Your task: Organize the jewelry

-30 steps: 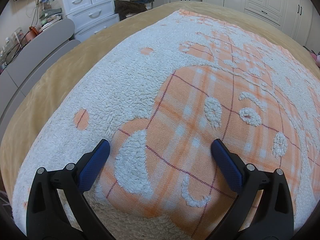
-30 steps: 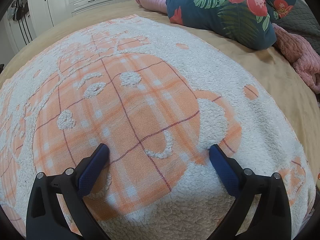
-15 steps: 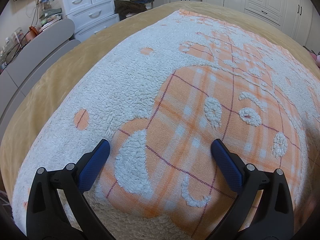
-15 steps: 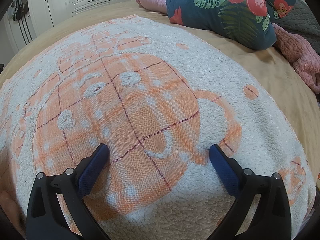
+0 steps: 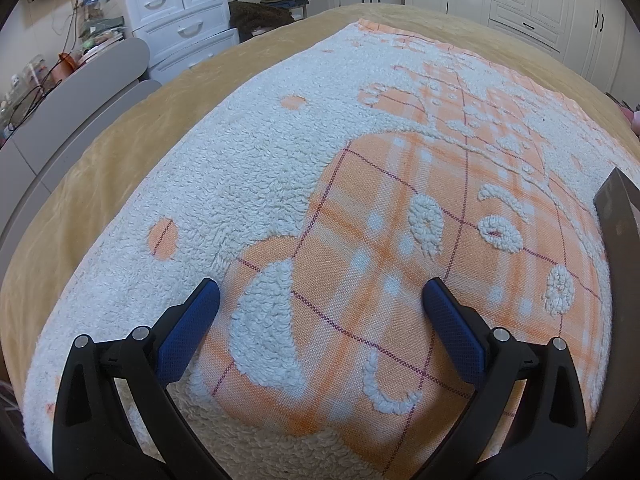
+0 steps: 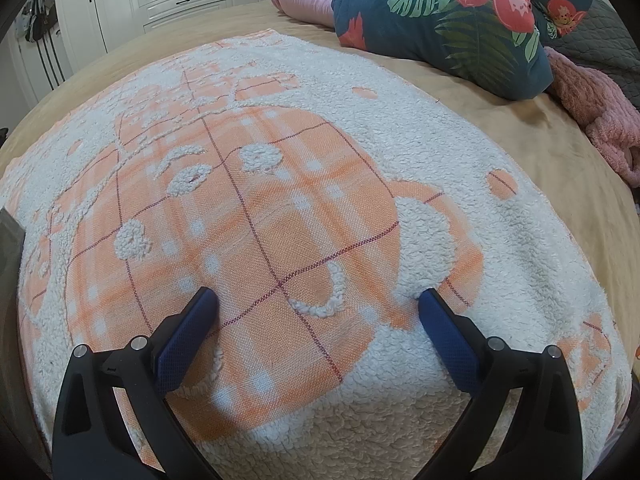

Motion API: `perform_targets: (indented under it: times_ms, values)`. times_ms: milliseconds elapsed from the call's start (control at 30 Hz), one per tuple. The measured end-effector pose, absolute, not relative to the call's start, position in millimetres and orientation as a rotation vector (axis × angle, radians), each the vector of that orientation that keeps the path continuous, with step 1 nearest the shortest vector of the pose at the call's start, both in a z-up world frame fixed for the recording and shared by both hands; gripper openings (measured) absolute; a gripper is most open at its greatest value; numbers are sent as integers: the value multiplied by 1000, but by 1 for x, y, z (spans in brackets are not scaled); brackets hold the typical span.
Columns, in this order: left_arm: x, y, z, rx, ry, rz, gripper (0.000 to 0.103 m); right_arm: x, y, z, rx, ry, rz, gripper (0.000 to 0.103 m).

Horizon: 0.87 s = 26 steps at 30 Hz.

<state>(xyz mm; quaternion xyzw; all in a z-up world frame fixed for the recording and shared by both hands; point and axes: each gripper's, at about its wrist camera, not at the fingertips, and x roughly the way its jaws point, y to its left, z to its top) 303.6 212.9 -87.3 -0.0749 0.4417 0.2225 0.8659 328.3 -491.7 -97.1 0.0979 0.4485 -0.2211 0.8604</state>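
Although my job is to sort jewelry, I cannot find a single piece in either view, so I cannot say where it lies. I expect such pieces to be light, small and slippery, with chains that go limp and snag in pile, so I would pinch a clasp or solid link rather than a loose strand.

A dark flat-sided object pokes in at the right edge of the left view and shows again at the left edge of the right view; I cannot tell what it is.

My left gripper and right gripper both hover spread wide and hold nothing, low over the orange-and-white towel spread on the bed. A floral pillow lies beyond, well apart.
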Motion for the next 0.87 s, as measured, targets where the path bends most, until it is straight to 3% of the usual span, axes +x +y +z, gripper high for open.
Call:
perform_targets:
  times_ms: [867]
  values:
    - [303, 214, -87, -165, 922, 459, 93, 329, -492, -97, 206, 942, -464, 98]
